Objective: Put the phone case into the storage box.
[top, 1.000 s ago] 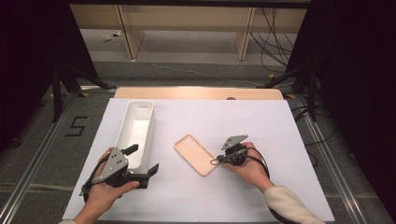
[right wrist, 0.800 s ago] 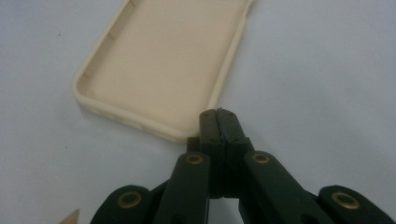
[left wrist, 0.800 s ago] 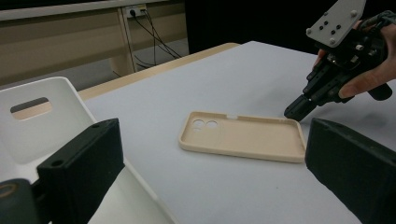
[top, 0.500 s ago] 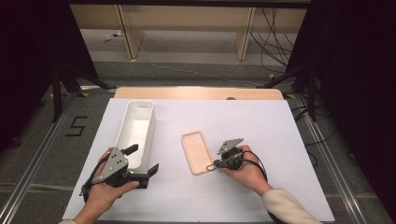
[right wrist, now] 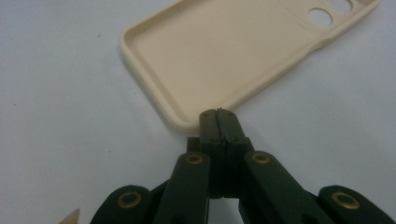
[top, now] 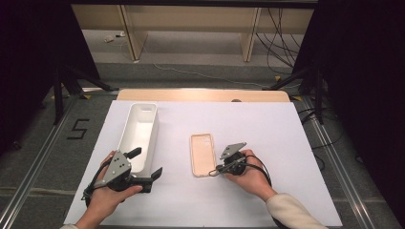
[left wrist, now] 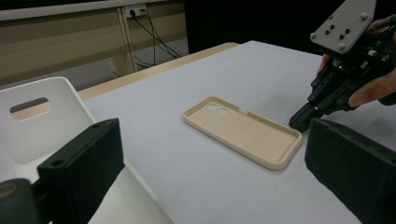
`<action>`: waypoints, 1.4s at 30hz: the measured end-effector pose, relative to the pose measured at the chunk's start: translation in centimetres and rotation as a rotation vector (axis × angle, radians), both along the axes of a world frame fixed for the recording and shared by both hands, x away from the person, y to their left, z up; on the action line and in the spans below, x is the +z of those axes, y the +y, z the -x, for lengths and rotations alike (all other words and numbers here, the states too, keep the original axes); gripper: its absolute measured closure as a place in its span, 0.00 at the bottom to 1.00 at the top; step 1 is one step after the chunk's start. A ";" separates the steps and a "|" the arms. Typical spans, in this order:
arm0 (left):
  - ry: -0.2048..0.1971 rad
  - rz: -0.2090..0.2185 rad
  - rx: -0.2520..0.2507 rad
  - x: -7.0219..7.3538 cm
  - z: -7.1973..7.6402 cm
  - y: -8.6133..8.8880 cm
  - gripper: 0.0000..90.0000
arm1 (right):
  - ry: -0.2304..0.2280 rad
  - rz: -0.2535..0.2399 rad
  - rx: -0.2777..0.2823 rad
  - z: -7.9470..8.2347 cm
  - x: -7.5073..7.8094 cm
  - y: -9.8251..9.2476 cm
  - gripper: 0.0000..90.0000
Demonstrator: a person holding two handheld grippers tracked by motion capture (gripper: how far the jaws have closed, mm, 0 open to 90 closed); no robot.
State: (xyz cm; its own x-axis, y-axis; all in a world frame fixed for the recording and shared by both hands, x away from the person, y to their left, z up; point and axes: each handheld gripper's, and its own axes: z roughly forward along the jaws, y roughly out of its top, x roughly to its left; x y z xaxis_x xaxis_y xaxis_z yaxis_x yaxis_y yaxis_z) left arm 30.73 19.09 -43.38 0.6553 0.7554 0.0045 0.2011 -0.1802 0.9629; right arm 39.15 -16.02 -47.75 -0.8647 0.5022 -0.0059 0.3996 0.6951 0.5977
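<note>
Phone case (top: pixel 202 154), beige and lying open side up, rests flat on the white sheet that covers the bench (top: pixel 267 124), to the right of the long white tray (top: pixel 138 133) and well apart from it. Its camera cut-outs sit at the end away from the person.

The right gripper (top: pixel 220 168) is at the case's near right corner. In the right gripper view its jaws are pressed fully together, tips touching the outer rim of that corner (right wrist: pixel 187 122) with nothing between them, so they push against the case and do not hold it. The left gripper view shows the same contact from the side: black tips (left wrist: pixel 299 122) against the corner of the case.

The left gripper (top: pixel 145 164) sits at the near end of the tray, jaws spread wide and empty, one jaw over the tray's near rim.

As a judgement, the work looks early. The case is squared up, roughly parallel to the tray, which suggests it is being nudged into position. It is not lifted, not gripped, and not in the tray, whose inside appears bare. If the tray is the goal, a real grasp on a rim, the lift and the placing all remain.
</note>
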 end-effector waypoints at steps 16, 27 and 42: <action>0.001 -0.002 0.000 0.0 0.0 0.0 0.05 | 0.003 -0.004 0.005 0.1 -0.1 0.2 1.00; 0.005 -0.007 -0.001 -0.1 -0.1 -0.1 0.05 | -0.034 -0.052 -0.018 0.2 0.8 -1.0 0.83; 0.005 -0.013 0.005 -0.1 -0.1 -0.2 0.05 | -0.119 -0.209 -0.091 0.5 2.1 -3.4 0.45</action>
